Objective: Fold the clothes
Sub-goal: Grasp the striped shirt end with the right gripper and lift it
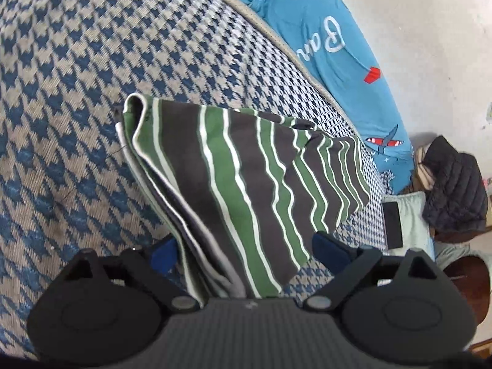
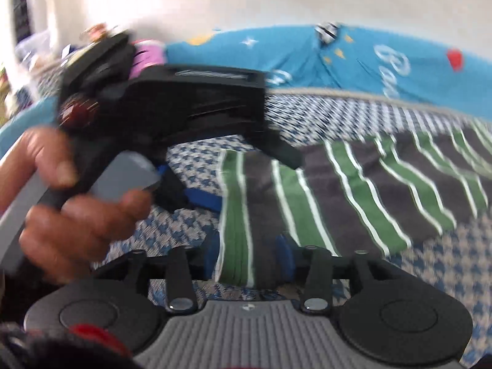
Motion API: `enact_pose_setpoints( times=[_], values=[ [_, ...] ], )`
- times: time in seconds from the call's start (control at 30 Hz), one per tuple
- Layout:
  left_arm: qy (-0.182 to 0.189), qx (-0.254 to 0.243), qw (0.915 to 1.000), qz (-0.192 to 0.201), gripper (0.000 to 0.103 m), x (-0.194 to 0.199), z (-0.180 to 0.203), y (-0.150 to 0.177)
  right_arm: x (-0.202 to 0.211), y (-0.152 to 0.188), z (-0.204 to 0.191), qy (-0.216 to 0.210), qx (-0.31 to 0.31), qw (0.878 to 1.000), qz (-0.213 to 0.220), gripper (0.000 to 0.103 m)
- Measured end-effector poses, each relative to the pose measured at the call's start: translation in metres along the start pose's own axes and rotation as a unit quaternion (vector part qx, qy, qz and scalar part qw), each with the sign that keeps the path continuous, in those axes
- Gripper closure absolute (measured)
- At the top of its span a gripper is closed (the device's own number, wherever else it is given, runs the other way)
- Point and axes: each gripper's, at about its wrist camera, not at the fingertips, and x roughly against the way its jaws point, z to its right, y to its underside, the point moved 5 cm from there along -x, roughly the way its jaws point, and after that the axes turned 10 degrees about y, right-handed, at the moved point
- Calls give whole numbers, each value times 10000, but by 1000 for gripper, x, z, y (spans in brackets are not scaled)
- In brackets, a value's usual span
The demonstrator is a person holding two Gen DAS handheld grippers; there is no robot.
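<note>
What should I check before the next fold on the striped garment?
1. Striped garment lies folded on the bed cover: ok.
2. Layer edges aligned: not ok, a white inner layer shows along one edge.
3. Left gripper gripping: not ok, jaws wide, cloth between them unpinched.
4. Right gripper gripping: not ok, jaws apart around the edge.
5. Blue shirt clear of the garment: ok.

The left gripper [image 1: 246, 249] sits at the bottom of its own view, jaws spread wide, blue pads [image 1: 164, 253] far apart at either side; in the right wrist view it fills the upper left, gripped by a hand [image 2: 61, 203] at the left edge, fingers curled round the grey handle; the right gripper [image 2: 249, 255], lower centre, stands partly parted, pads not pressing.
</note>
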Motion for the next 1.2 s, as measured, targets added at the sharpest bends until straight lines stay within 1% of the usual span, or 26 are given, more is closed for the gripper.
enact_pose_setpoints(
  times=[0.1,0.23,0.33,0.57,0.6,0.67,0.7,0.73,0.8,0.87,0.97,1.1,1.2],
  values=[
    [23,11,10000,14,8,0,2,-1,2,4,-13,-73,411,9991,80,48],
    [29,56,10000,10,8,1,0,-2,-7,11,-22,8,660,9978,-23,47],
    [48,57,10000,-9,8,3,0,-3,-17,13,-23,196,714,9972,-69,47],
    [53,28,10000,-42,8,7,1,-4,-28,13,-30,456,955,9943,102,48],
    [43,26,10000,-45,8,7,1,-4,-29,13,-31,507,1018,9934,133,49],
    [23,23,10000,-50,8,6,1,-4,-32,13,-32,608,1088,9921,129,62],
    [19,23,10000,-55,8,6,0,-4,-34,13,-31,638,1088,9920,107,76],
    [15,24,10000,-61,8,6,0,-4,-34,14,-29,628,1034,9926,84,87],
    [-16,22,10000,-60,8,5,-1,-5,-30,12,-23,644,874,9940,124,92],
    [-108,-9,9999,-33,8,4,-3,-6,-26,9,-17,648,690,9953,186,93],
    [-286,-10,9996,43,6,5,-10,-8,-20,5,-7,530,344,9978,214,94],
    [-257,44,9995,152,5,3,-16,-11,-15,3,0,465,170,9985,225,94],
    [-303,7,9993,240,6,2,-17,-13,-14,3,2,447,103,9987,210,94]
  ],
)
